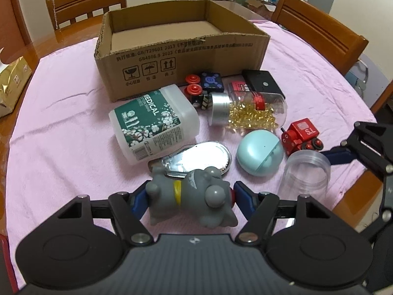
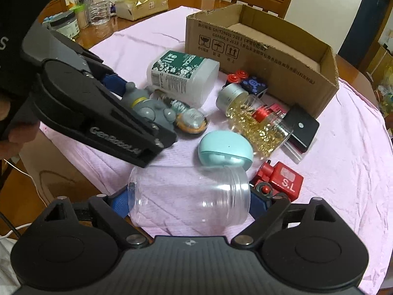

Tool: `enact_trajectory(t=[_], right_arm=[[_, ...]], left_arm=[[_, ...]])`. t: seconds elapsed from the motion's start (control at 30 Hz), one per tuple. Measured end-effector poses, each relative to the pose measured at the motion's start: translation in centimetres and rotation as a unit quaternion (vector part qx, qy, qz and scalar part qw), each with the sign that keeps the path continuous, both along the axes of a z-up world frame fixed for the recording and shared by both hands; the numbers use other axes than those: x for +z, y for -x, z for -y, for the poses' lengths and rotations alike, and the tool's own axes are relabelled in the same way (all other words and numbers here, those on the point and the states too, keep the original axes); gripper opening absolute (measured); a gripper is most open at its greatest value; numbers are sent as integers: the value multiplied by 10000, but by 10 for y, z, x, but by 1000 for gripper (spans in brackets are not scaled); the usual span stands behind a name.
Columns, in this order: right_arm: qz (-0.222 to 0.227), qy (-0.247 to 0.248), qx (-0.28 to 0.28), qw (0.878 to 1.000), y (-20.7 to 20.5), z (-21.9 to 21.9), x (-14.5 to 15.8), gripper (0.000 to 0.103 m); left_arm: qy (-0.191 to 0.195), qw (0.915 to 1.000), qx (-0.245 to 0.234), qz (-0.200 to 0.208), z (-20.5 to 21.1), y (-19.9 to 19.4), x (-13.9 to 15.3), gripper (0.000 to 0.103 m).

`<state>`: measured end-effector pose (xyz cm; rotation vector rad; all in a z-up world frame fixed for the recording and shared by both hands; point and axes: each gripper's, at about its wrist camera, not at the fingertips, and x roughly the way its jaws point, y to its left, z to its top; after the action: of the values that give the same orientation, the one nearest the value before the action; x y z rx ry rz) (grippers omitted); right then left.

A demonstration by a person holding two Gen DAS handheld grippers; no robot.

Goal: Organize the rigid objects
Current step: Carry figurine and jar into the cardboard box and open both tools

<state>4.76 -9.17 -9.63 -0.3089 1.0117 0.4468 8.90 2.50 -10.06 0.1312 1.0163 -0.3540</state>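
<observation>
My left gripper (image 1: 188,198) is shut on a grey toy cat (image 1: 194,196) with a yellow collar, just above the pink cloth; it also shows in the right wrist view (image 2: 147,105). My right gripper (image 2: 190,199) is shut on a clear empty plastic jar (image 2: 189,196) lying on its side, also seen in the left wrist view (image 1: 307,169). An open, empty cardboard box (image 1: 181,49) stands at the far side of the table.
On the pink cloth (image 1: 61,147) lie a white medical bottle (image 1: 154,123), a silver tin (image 1: 196,157), a teal capsule (image 1: 260,152), a jar of gold capsules (image 1: 248,110), red toy blocks (image 1: 302,137) and a black box (image 1: 265,83). Wooden chairs stand behind.
</observation>
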Motion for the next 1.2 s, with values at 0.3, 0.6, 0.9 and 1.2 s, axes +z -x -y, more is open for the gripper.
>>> enact_trajectory(t=[0.3,0.6,0.9,1.2], right_arm=[[43,1,-83,10000,-4,5,19,93],[182,-97,-472,9987,-31,12,54,93],[573,-318,-723,9952,-86,35,95,93],[784,-401,-398,9953,-151,52,104,93]], left_arm=[[54,9990,-399,-178,-15,-2,25,70],[101,9965,-823,47,-26,-28,77,70],[95,9971,-545,522,-14,-92,112,70],[85,9979,84,631,-1,-171,110,70]])
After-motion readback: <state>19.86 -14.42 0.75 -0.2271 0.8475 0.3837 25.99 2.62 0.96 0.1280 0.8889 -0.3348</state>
